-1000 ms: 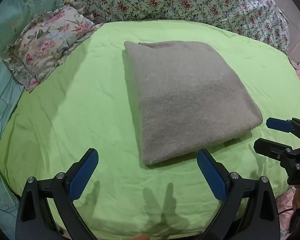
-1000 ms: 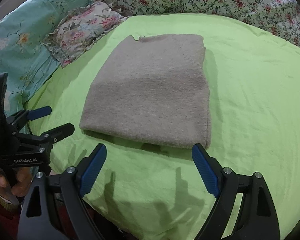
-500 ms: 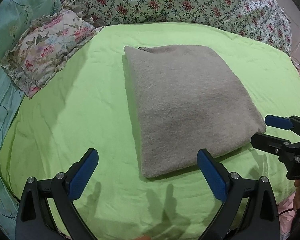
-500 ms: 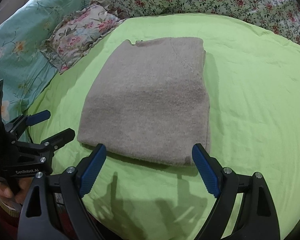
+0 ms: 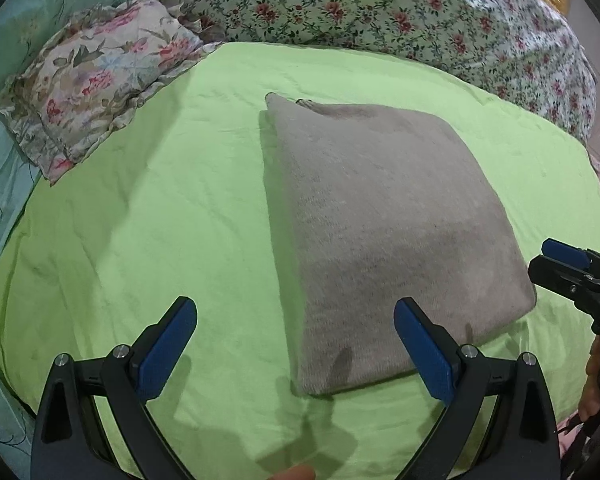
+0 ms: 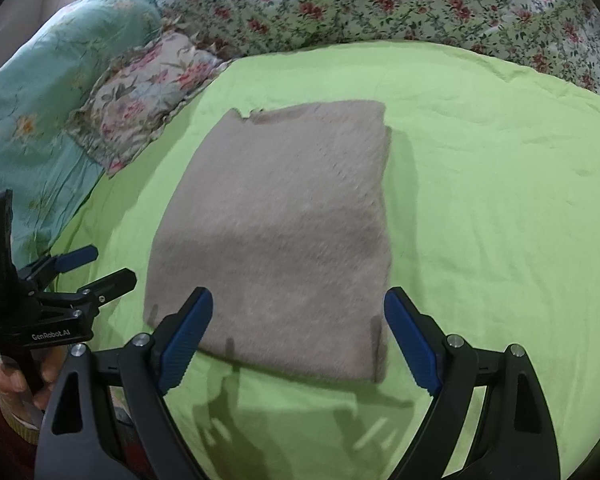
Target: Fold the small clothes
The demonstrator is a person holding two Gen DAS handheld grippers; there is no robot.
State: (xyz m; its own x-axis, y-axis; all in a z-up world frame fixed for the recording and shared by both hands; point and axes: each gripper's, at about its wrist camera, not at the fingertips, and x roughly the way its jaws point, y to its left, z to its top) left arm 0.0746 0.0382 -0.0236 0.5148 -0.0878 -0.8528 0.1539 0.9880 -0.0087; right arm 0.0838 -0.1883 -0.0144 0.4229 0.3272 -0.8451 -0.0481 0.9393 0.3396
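A folded grey garment [image 5: 384,232] lies flat in the middle of the green sheet [image 5: 160,208] on the bed. The left tongs [image 5: 296,340] and right tongs [image 6: 298,330] both gape wide over its near edge, gripping nothing.

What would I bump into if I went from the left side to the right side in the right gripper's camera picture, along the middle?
Teal floral quilt → frilly flowered pillow → folded grey-brown garment → bare green sheet.
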